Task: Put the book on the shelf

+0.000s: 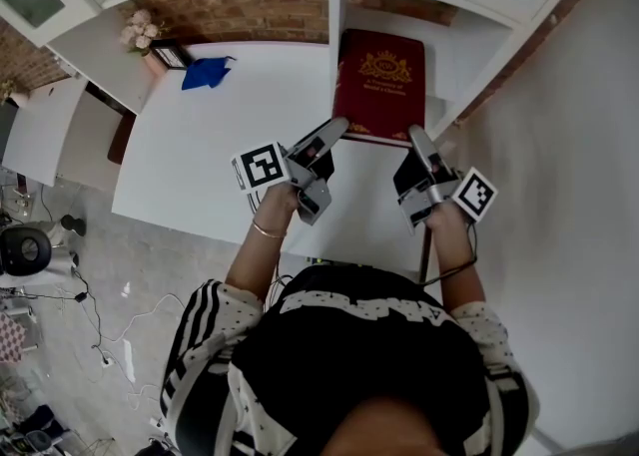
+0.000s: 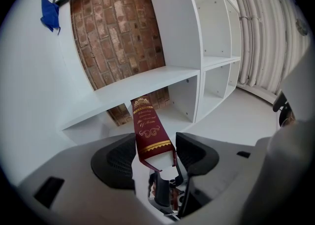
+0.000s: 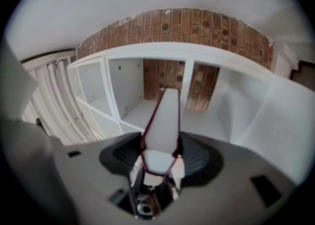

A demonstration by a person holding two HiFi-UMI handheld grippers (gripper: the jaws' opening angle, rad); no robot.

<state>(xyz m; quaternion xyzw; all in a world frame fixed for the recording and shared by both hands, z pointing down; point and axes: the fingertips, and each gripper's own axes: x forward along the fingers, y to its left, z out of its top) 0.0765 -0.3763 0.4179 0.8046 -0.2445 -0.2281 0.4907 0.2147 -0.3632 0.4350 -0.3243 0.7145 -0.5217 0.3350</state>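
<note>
My left fingers (image 1: 332,133) are clamped on the near left corner of the burgundy book (image 1: 379,85), spine side. In the left gripper view the gold-lettered spine (image 2: 146,125) runs out between the two pads (image 2: 119,160). My right fingers (image 1: 417,140) grip the near right corner, with the white page edge (image 3: 162,120) pinched between them. The book lies cover up, its far end inside the open compartment of the white shelf (image 1: 439,5), just right of the divider. Far left on the white table (image 1: 200,145) lie a blue cloth (image 1: 205,72) and some flowers (image 1: 140,30), against the brick wall (image 1: 250,5).
</note>
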